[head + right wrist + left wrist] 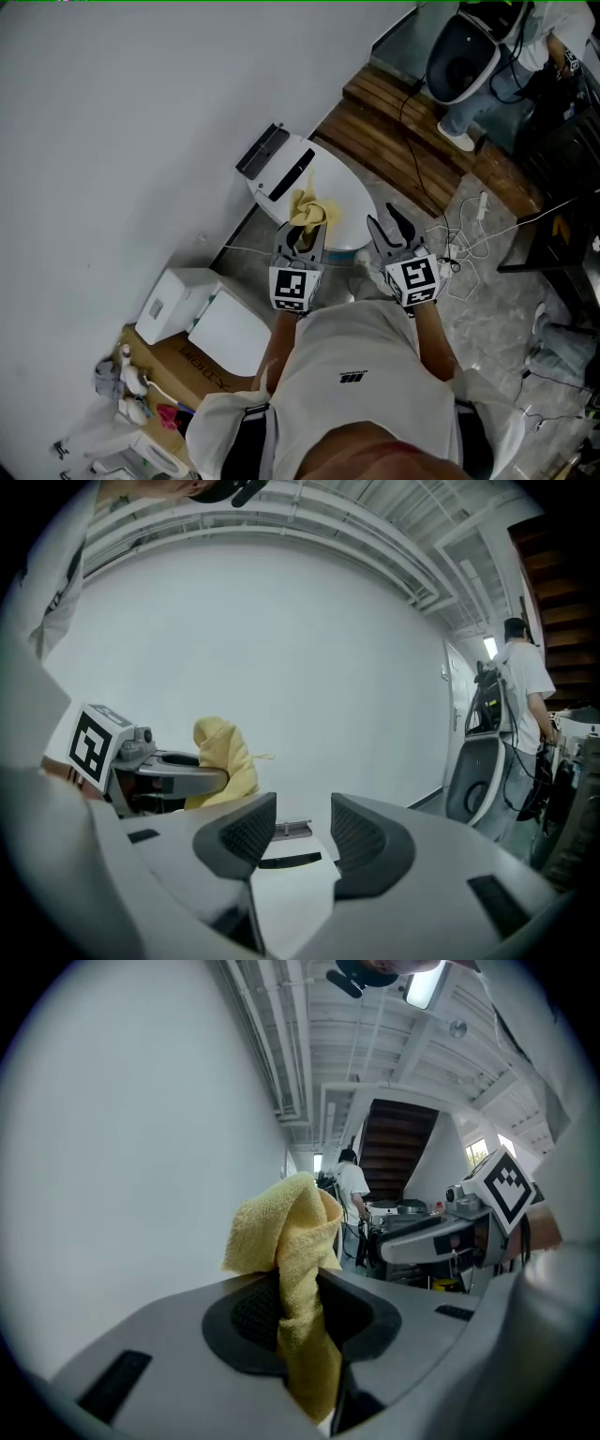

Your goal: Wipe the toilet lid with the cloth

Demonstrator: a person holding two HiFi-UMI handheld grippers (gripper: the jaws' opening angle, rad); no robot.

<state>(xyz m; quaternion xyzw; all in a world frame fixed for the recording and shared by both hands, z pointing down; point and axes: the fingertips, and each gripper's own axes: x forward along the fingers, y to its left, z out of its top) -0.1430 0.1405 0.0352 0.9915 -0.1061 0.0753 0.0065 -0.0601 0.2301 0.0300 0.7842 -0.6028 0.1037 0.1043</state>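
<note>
- The left tool (300,1309) is clamped on the cloth (289,1241). A yellow bunch stands out beyond its tips and a tail hangs back between the jaws.
- The right tool (295,829), just beside the left one, stands with its jaws apart and nothing between them.
- Below and ahead of both tools lies the lid (354,204), white and closed. From the head view the cloth (307,208) sits over its near half.
- In the right gripper view the cloth (225,759) looks raised off the lid (286,892), so I judge the wipe is not in contact at this moment: the step in hand is bringing the cloth to the surface.
- The next move calls for lowering the left tool (300,242) until the bunch presses flat on the lid, then sweeping it across. The right tool (389,227) should stay out of that path.
- Past the lid's far end is a black strip (292,175), then the wall (112,141).
- Writing: the marker cubes (291,288) carry square codes only. Print on the box (187,361) to the left and the mark on the shirt (354,377) are too small to read.
</note>
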